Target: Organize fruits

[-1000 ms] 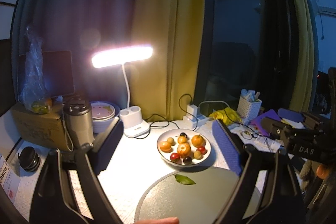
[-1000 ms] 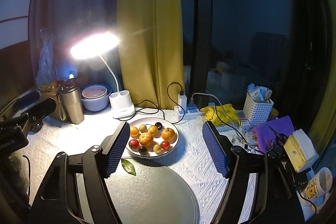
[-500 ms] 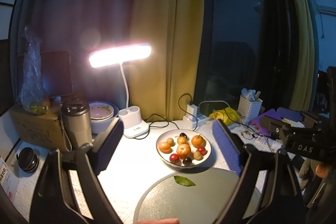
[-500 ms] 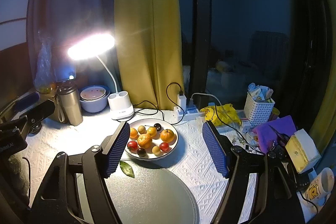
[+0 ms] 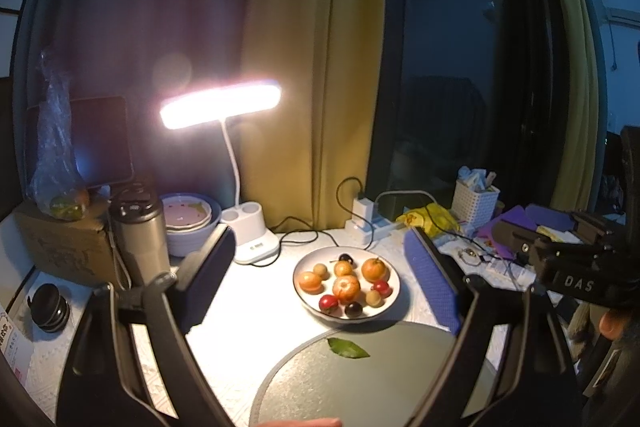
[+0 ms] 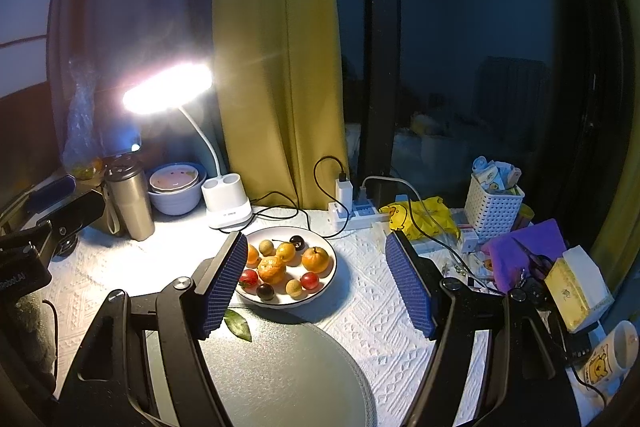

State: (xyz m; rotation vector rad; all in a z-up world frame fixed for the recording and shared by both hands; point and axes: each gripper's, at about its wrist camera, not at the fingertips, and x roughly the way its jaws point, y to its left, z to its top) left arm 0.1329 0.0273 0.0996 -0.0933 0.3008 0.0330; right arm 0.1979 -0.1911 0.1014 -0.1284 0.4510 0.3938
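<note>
A white plate on the white cloth holds several small fruits: oranges, red and dark cherries, pale round ones. In front of it lies a large grey round tray with one green leaf on it. My left gripper hangs open above the table, short of the plate, nothing between its blue pads. My right gripper is open too, its left pad overlapping the plate's left edge in view. In the left wrist view the right gripper's body shows at the right edge.
A lit desk lamp stands behind the plate. Left of it are a steel flask, stacked bowls and a cardboard box. A power strip with cables, a white basket, purple cloth and a mug crowd the right.
Both views have shifted only slightly; the plate and lamp sit a little further left in each picture. The pads stand as wide apart as before.
</note>
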